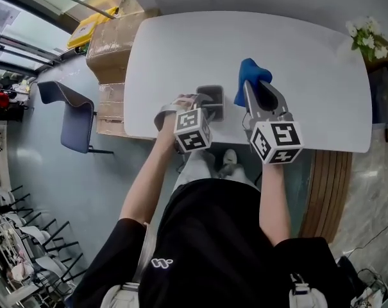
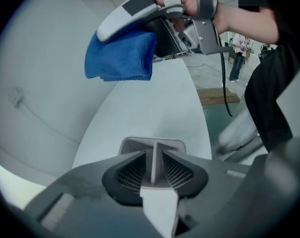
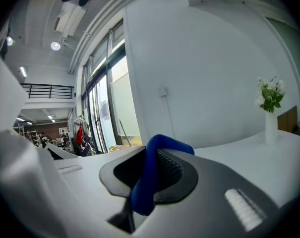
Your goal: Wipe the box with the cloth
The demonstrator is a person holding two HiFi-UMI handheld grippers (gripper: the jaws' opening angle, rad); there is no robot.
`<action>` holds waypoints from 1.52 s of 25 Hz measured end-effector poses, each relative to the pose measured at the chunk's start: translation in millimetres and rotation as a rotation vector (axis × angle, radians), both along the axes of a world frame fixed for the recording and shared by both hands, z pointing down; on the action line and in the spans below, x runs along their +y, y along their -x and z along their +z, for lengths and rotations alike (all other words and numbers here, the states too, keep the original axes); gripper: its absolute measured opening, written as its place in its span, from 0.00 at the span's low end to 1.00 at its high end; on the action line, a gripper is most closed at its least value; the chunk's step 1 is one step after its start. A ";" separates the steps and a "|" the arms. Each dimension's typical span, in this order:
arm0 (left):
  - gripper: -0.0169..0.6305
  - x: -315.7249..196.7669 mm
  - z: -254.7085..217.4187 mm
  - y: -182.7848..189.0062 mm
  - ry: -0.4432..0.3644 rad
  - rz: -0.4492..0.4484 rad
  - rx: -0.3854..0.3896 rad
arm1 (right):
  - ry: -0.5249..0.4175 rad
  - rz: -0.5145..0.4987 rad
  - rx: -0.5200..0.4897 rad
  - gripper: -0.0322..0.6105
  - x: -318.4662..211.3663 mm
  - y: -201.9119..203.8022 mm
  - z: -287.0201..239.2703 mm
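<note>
White round-cornered table (image 1: 309,95), small grey box (image 1: 211,96) resting on it, vase of white flowers (image 3: 271,127) standing well right of the box

Fuzzy microfibre cloth (image 2: 121,56) — smooth, matt white table (image 1: 181,50) (grey box (image 1: 213,98) looks plastic, matt).

A roomy office-like hall: white table (image 1: 181,50), chair (image 1: 75,117), stacked cardboard boxes (image 1: 110,43), tall windows (image 3: 102,98), mezzanine railing (image 3: 48,90).

Left claw (image 2: 153,155) tilted down, jaws apart; right claw (image 3: 150,168) level, clamping cloth (image 3: 164,144)
</note>
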State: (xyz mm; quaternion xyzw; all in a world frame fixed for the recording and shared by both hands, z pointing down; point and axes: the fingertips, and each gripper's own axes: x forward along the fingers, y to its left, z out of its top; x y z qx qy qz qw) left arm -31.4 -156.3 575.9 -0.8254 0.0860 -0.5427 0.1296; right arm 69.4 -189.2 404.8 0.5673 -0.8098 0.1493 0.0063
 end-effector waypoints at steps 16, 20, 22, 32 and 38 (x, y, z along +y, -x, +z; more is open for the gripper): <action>0.19 -11.5 62.8 -10.7 0.020 0.068 -0.278 | 0.055 0.068 -0.027 0.14 2.6 -35.8 30.6; 0.16 -10.3 68.7 -11.5 0.028 0.067 -0.339 | 0.069 0.070 -0.025 0.14 4.0 -40.8 33.9; 0.14 -9.5 69.6 -12.3 0.055 0.047 -0.335 | 0.075 0.073 -0.024 0.14 4.6 -43.8 36.3; 0.10 4.6 44.3 -10.4 0.181 -0.044 -0.112 | 0.070 0.017 0.006 0.14 3.5 -39.9 35.0; 0.10 10.9 -6.5 -11.8 0.251 -0.222 0.236 | 0.041 -0.050 0.019 0.14 1.2 -29.0 25.7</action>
